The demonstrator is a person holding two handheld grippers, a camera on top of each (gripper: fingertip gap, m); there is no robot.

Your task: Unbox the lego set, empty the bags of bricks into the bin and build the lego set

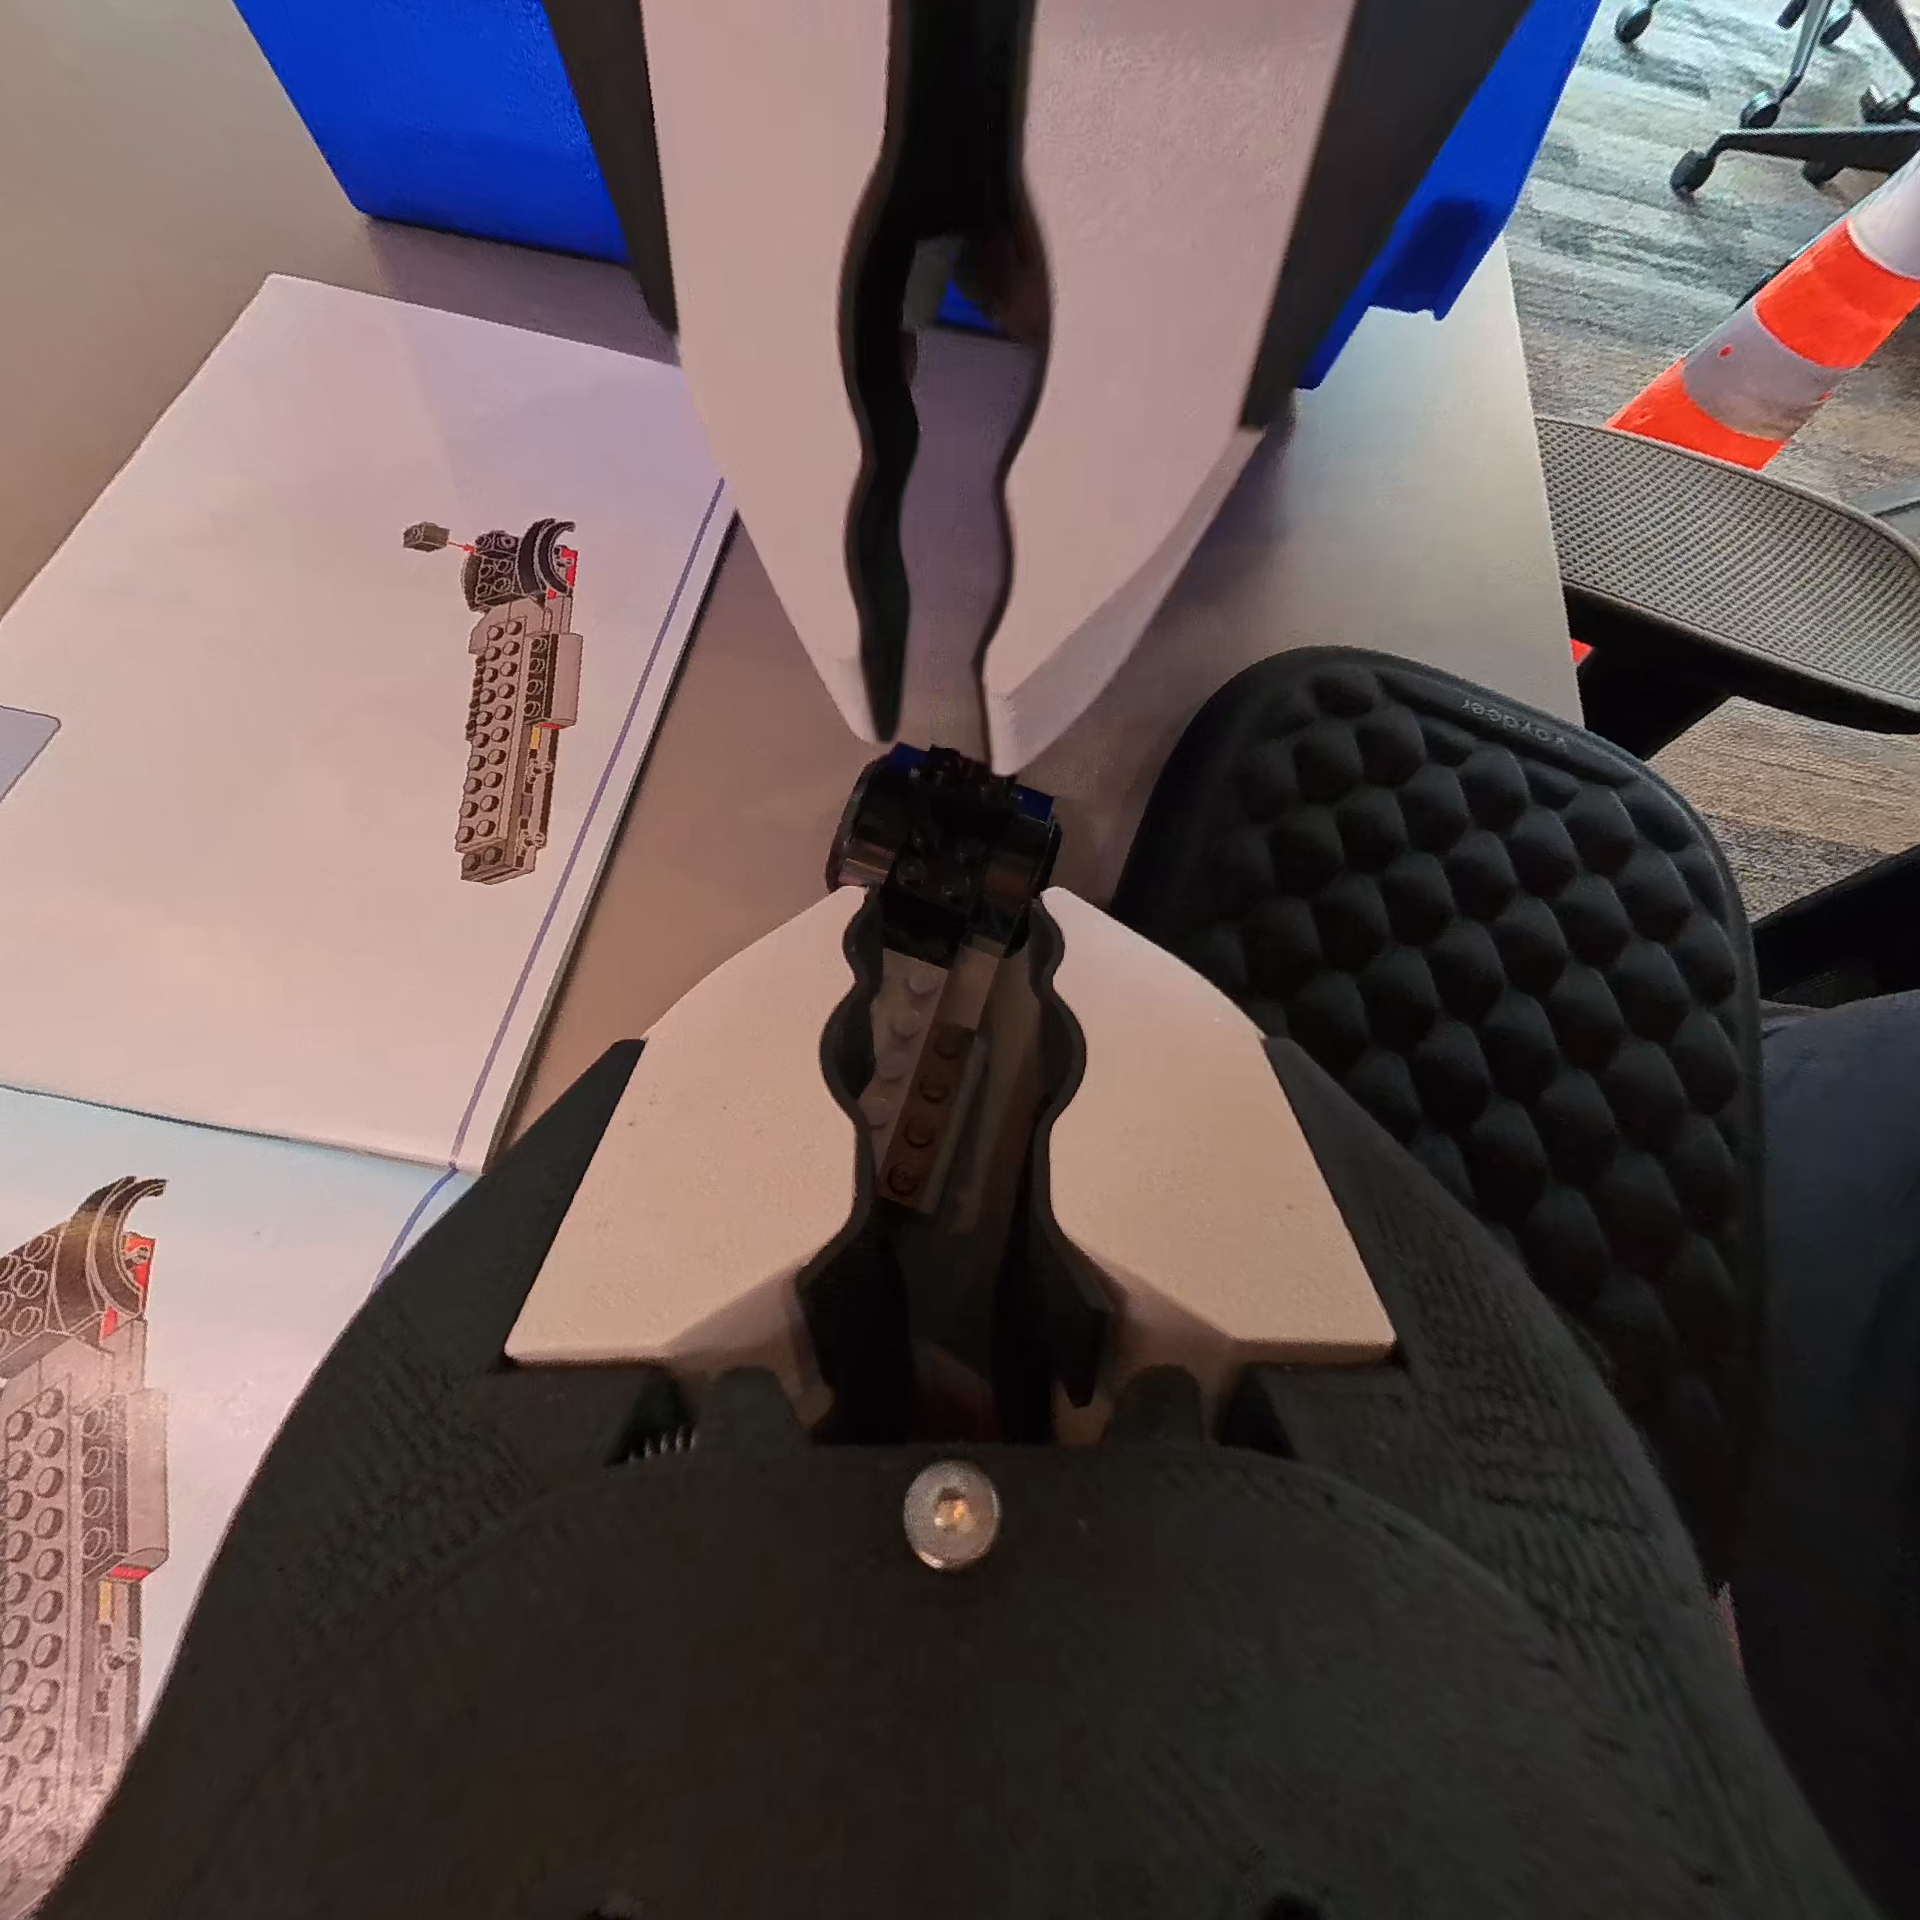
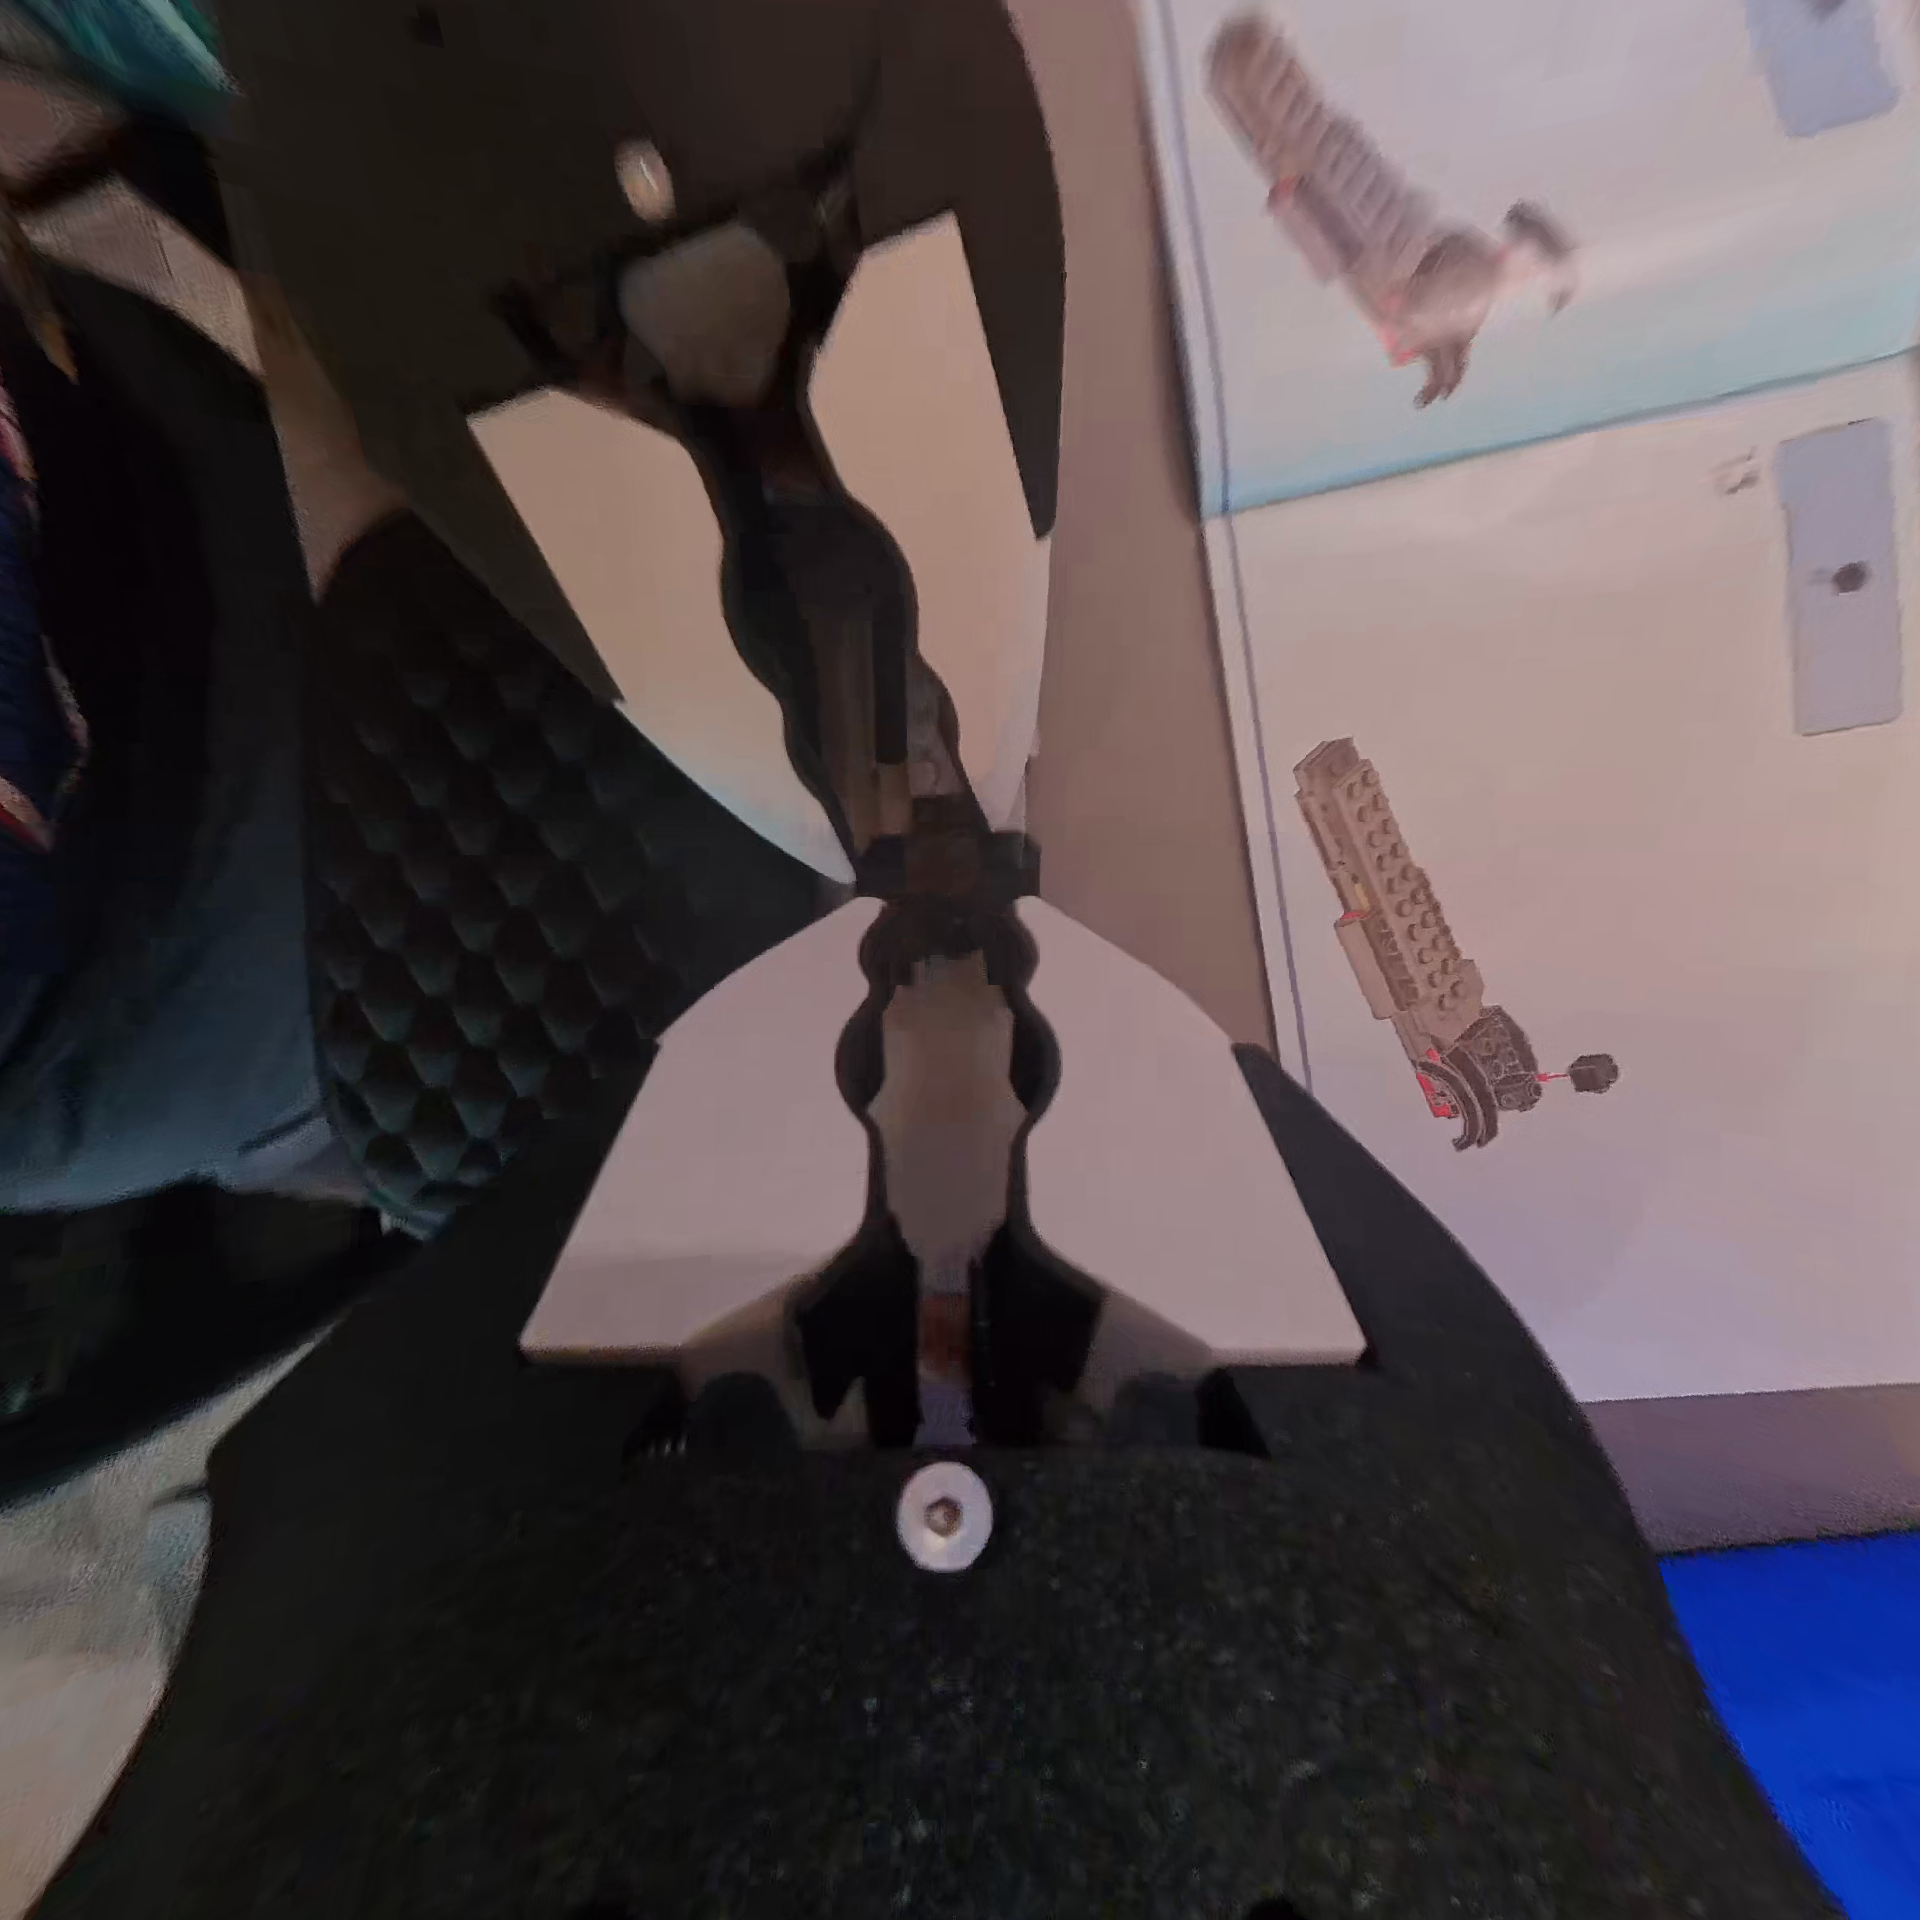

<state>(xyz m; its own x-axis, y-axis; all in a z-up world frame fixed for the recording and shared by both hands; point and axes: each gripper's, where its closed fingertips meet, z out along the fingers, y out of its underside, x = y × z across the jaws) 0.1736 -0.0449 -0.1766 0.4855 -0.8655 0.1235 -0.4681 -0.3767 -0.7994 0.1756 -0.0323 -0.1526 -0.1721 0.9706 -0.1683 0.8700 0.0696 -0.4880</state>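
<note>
My left gripper (image 1: 951, 902) is shut on a partly built lego assembly (image 1: 925, 1070) of grey plates. Its black wheeled end (image 1: 940, 831) sticks out past the fingertips. My right gripper (image 1: 940, 732) comes from the far side, tip to tip with the left one. In the right wrist view my right gripper (image 2: 943, 920) looks shut on a small dark brick (image 2: 943, 940) held against that black end (image 2: 940, 857). The left gripper (image 2: 940, 831) faces it, holding the blurred assembly (image 2: 873, 707). Both are held above the grey table (image 1: 623, 935).
An open instruction booklet (image 1: 312, 623) lies left of the grippers; it also shows in the right wrist view (image 2: 1558, 831). A blue bin (image 1: 447, 114) stands behind. A black bumpy cushion (image 1: 1455, 987) lies at the right table edge. A mesh chair (image 1: 1714, 561) and an orange cone (image 1: 1766, 343) are beyond. Only a small space, under 4 cm, lies between the two pairs of fingers.
</note>
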